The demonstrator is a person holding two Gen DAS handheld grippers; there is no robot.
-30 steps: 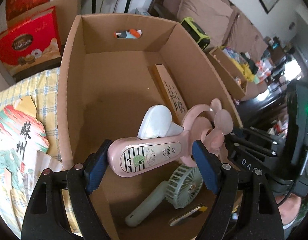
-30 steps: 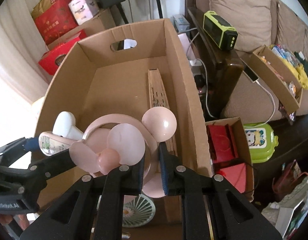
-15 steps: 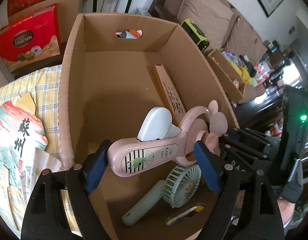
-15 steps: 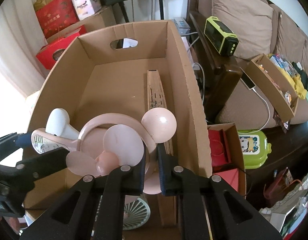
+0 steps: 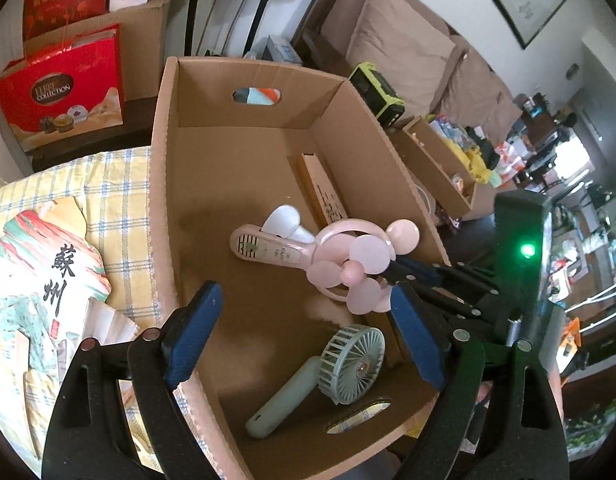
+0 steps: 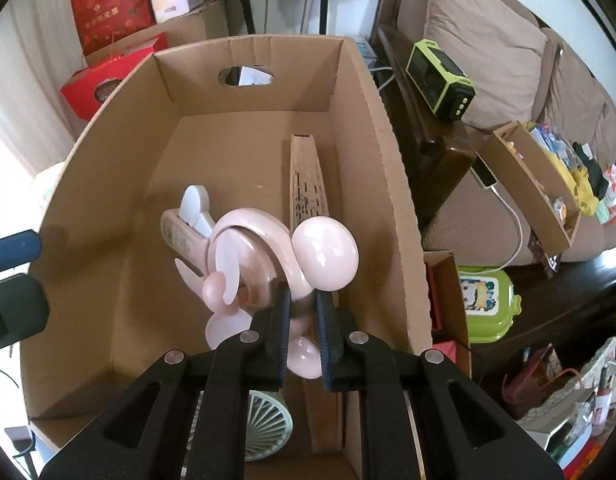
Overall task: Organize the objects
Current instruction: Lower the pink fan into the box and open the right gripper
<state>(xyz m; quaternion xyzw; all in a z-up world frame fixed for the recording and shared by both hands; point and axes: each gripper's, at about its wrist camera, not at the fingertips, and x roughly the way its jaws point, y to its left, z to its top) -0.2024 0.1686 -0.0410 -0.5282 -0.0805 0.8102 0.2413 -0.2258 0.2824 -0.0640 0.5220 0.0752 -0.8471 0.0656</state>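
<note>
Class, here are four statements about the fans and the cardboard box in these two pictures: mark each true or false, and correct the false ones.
1. The right tool is shut on the pink fan. True.
2. The left tool grips the pink fan's handle. False: it is open and holds nothing.
3. A green fan lies in the cardboard box. True.
4. The pink fan rests on the checked cloth. False: it is held over the inside of the box.

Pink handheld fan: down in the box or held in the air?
Held. The right gripper is shut on the pink fan ring, handle sticking out sideways above the cardboard box floor.
</note>
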